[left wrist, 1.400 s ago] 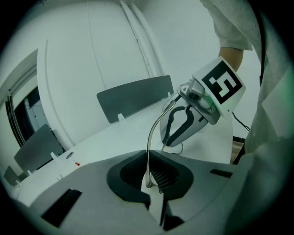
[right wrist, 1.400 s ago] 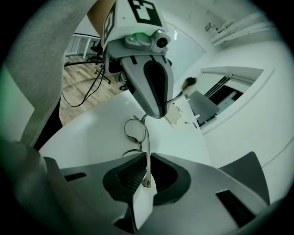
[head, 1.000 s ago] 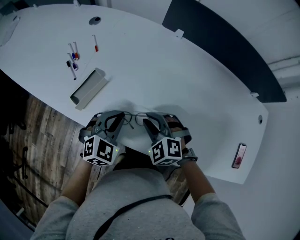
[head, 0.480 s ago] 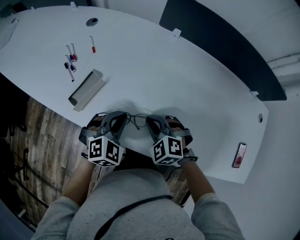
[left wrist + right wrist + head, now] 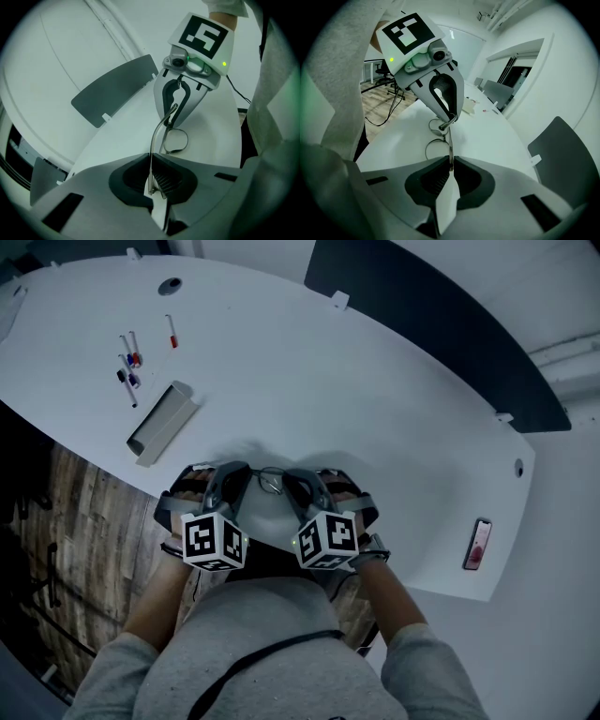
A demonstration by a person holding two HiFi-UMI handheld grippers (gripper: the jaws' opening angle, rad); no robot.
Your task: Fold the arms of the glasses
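Note:
Thin wire-rimmed glasses (image 5: 270, 482) are held just above the white table (image 5: 309, 381) near its front edge, between my two grippers. My left gripper (image 5: 151, 159) is shut on one arm (image 5: 154, 136) of the glasses, which runs up from its jaws to the frame. A round lens (image 5: 176, 140) hangs beside that arm. My right gripper (image 5: 451, 159) is shut on the other arm (image 5: 450, 143), with the lenses (image 5: 433, 147) just beyond it. The two grippers (image 5: 234, 486) (image 5: 302, 488) face each other closely, both tilted downward.
An open grey case (image 5: 159, 420) lies on the table at the left, with several markers (image 5: 129, 367) behind it. A phone (image 5: 478, 545) lies near the right front edge. Wooden floor (image 5: 66, 521) shows below the table's left edge. A dark chair back (image 5: 115, 91) stands beyond.
The right gripper's jaws have closed onto the glasses arm. The left gripper has rolled and edged toward the right one, still gripping its arm.

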